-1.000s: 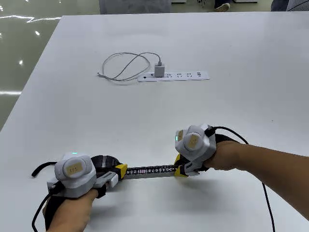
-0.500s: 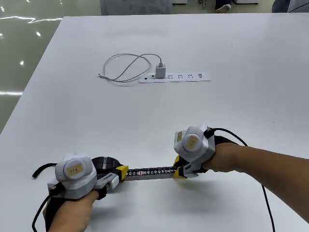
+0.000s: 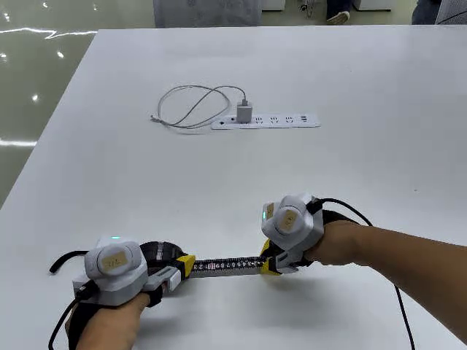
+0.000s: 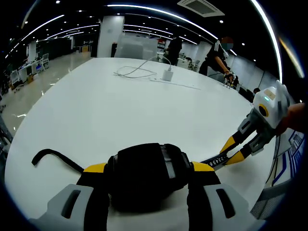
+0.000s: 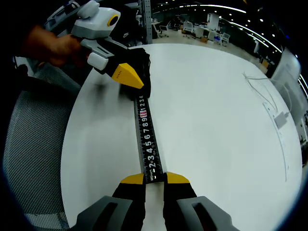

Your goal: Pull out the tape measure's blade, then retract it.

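1. The left gripper (image 3: 179, 267) (image 4: 149, 168) is clamped on the black tape measure case (image 3: 159, 253) (image 4: 144, 178), which rests on the white desk (image 3: 219, 189) near its front edge (in the left gripper view the case sits wedged between the yellow-tipped jaws).
2. The right gripper (image 3: 268, 265) (image 5: 154, 179) has its jaws drawn narrow, pinching the free end of the blade (image 3: 226, 261) (image 5: 146, 137).
3. The blade lies flat on the desk, numbers up, running straight from the case to the right gripper.
4. A power strip (image 3: 281, 120) with a charger (image 3: 244, 113) and a looped cable (image 3: 191, 106) lies well apart, farther up the desk.
5. Compared with a second ago, the grippers stand slightly closer together and the exposed blade is a little shorter. Both grips are unchanged.
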A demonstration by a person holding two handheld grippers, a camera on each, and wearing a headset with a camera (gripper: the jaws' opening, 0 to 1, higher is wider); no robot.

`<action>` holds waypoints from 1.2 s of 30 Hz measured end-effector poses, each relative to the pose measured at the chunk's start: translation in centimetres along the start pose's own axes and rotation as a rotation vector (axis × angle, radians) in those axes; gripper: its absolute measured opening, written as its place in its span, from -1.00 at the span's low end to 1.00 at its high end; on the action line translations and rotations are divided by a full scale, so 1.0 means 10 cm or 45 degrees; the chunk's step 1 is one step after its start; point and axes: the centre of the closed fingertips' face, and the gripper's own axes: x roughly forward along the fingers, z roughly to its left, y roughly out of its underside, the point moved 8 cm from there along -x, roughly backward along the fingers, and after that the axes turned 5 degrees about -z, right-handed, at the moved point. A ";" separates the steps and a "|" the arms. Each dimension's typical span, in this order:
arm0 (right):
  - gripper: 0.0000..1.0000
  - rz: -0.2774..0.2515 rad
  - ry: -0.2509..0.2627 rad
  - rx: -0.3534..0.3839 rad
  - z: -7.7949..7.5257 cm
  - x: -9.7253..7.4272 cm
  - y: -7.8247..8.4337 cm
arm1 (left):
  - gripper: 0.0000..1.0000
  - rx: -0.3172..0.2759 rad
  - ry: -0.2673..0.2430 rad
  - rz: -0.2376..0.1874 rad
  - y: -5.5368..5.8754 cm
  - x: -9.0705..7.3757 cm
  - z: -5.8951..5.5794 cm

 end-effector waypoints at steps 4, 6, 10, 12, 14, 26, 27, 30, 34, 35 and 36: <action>-0.81 0.004 -0.004 0.002 0.00 0.01 -0.01 | 0.23 0.002 0.001 0.002 0.00 0.00 0.00; -0.81 0.005 -0.007 0.005 0.00 0.01 -0.02 | 0.23 0.000 0.001 0.001 0.00 0.00 0.00; -0.81 0.005 -0.016 0.009 0.00 0.02 -0.03 | 0.23 0.002 0.004 0.001 0.00 0.00 0.00; -0.81 0.006 -0.019 0.008 -0.01 0.02 -0.04 | 0.23 0.003 0.005 0.001 0.00 0.00 0.00; -0.81 0.005 -0.021 0.004 -0.01 0.02 -0.04 | 0.23 0.003 0.007 0.000 0.00 0.00 0.00; -0.81 -0.014 -0.020 0.012 0.00 0.05 -0.08 | 0.23 0.003 0.004 0.000 0.00 0.00 0.00; -0.81 -0.020 -0.016 0.026 0.01 0.06 -0.08 | 0.23 0.005 0.004 0.001 0.00 0.00 0.00; -0.81 -0.026 -0.015 0.029 0.01 0.06 -0.09 | 0.23 0.005 0.004 0.001 0.00 0.00 0.01; -0.81 -0.023 -0.018 0.006 0.01 0.08 -0.11 | 0.23 0.004 0.006 0.002 0.00 0.00 0.01; -0.81 -0.022 -0.019 0.005 0.01 0.08 -0.11 | 0.23 0.004 0.006 0.002 0.00 0.00 0.01; -0.81 -0.022 -0.019 0.006 0.01 0.08 -0.12 | 0.23 0.005 0.006 0.002 0.00 0.00 0.01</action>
